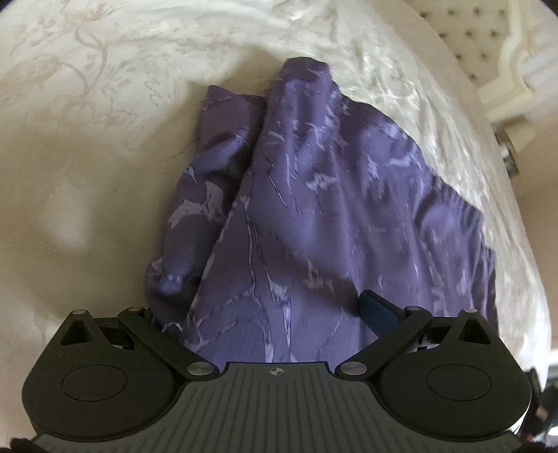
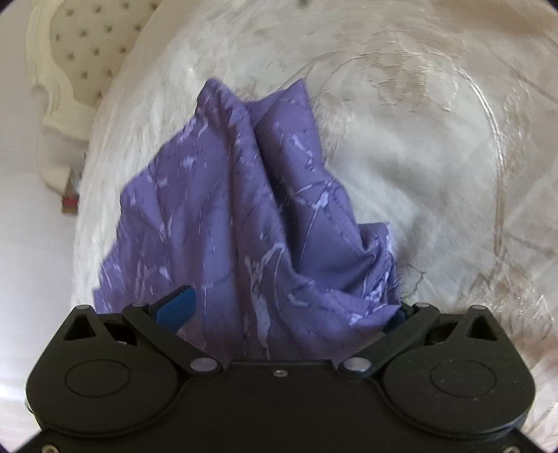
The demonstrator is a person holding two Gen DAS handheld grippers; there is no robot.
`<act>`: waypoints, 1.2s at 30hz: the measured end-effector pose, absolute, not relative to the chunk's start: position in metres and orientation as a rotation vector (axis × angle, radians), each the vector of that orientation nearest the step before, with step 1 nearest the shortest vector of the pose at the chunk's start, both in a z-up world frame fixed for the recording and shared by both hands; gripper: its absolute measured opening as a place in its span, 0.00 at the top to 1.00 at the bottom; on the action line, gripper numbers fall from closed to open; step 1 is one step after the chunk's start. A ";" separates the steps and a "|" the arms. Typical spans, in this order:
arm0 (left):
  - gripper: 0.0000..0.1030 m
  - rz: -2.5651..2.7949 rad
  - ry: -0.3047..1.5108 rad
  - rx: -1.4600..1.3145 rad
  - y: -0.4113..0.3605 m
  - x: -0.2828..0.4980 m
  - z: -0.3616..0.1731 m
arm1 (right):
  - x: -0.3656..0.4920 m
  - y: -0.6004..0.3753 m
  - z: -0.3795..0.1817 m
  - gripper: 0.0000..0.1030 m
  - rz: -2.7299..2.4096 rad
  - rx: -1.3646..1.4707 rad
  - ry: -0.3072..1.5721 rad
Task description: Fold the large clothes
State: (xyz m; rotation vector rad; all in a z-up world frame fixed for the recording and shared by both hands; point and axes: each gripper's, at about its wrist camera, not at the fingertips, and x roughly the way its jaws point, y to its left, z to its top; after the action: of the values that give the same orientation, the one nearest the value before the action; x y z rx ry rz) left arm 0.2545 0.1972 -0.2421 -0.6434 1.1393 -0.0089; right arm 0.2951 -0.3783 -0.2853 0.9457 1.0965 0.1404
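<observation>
Mid-fold: purple garment (image 1: 307,216) hanging over bed cover (image 1: 87,139).
Left gripper (image 1: 272,313) and right gripper (image 2: 279,310) spread wide, cloth bunched between; actual pinch unclear. Next, probably: lower and flatten.

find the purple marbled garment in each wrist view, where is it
Left wrist view: the purple marbled fabric garment fills the centre, running from the left hand-held gripper up toward the top.
Right wrist view: it sits centre-left, bunched over the right hand-held gripper.
Shared landmark: the cream tufted headboard, top right in the left view, top left in the right.
</observation>
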 end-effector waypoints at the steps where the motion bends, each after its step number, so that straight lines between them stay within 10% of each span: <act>1: 0.01 -0.001 1.148 -0.646 0.196 0.256 -0.241 | 0.294 -0.380 -0.286 0.00 0.136 0.966 1.087; 3: 0.14 0.005 1.159 -0.629 0.195 0.257 -0.238 | 0.290 -0.381 -0.286 0.04 0.122 0.986 1.080; 7: 0.62 -0.060 1.135 -0.629 0.190 0.254 -0.227 | 0.287 -0.386 -0.280 0.43 0.079 0.952 1.105; 10: 0.73 -0.087 1.134 -0.565 0.181 0.256 -0.216 | 0.283 -0.389 -0.271 0.56 0.112 0.919 1.096; 30: 0.77 -0.187 1.185 -0.597 0.196 0.132 -0.186 | 0.165 -0.392 -0.230 0.67 0.226 0.842 1.203; 36: 0.59 -0.138 1.247 -0.579 0.209 0.109 -0.214 | 0.135 -0.387 -0.244 0.48 0.153 0.834 1.256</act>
State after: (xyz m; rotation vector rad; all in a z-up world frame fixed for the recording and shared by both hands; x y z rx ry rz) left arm 0.1091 0.2091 -0.2139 -0.5788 1.2473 -0.1381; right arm 0.1353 -0.3874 -0.2444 0.8340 1.2560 0.1531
